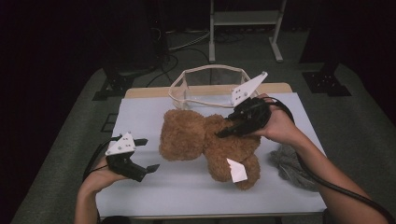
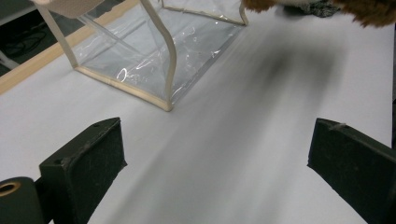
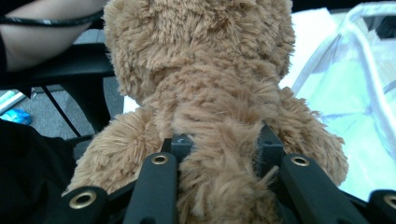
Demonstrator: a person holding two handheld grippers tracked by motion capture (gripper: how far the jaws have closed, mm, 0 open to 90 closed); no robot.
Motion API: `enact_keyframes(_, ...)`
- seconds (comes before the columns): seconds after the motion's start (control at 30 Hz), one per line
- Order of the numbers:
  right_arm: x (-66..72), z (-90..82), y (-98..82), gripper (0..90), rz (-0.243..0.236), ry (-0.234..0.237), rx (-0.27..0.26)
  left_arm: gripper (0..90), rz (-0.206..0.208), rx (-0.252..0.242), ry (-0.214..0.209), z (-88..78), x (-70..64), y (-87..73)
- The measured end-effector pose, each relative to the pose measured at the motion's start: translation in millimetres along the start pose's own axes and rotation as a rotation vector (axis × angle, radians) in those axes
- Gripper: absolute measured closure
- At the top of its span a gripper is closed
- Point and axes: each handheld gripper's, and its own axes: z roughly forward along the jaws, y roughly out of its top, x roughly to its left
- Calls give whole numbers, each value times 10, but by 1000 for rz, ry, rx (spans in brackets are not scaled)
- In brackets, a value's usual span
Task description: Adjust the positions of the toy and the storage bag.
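Right gripper [image 3: 219, 154] is clamped on a tuft of plush at the back of the teddy bear [image 3: 205, 79], jaws narrow, fur bunched between them. In the high view the bear [image 1: 205, 140] lies mid-surface, head toward the left gripper, legs toward the person, white tag [image 1: 237, 170] near one leg. The clear zip bag [image 1: 210, 86] stands open just behind it, at the far edge of the surface [image 1: 187, 191].

Left gripper [image 1: 140, 156] hovers off to the left, jaws wide, holding nothing; from its own view the bag's [image 2: 154, 56] clear wall sits ahead.

Risks as I read them:
- Grip is on pile, not body. Fur can slide out under the bear's weight, so it drops short of the bag.
- Bear looks about as wide as the bag mouth. A limb or the head catches the soft rim [image 1: 180, 91], folding the bag or pushing it off the back edge.
- Bag is unheld and light. Any nudge tips it. Left gripper should brace the rim first.
- Right cable [image 1: 322, 179] trails over the grey cloth [image 1: 289, 165] and could drag it.
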Motion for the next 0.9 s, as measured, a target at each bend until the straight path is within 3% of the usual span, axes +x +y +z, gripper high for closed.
enact_keyframes(0.53, -62, -286, 514, 678, -22, 6, 3, 31, -10, -2, -5, -19, 34, -37)
enact_keyframes(0.9, -223, -453, 883, 677, -33, -11, 15, 30, -12, -8, 0, -49, 55, -53)
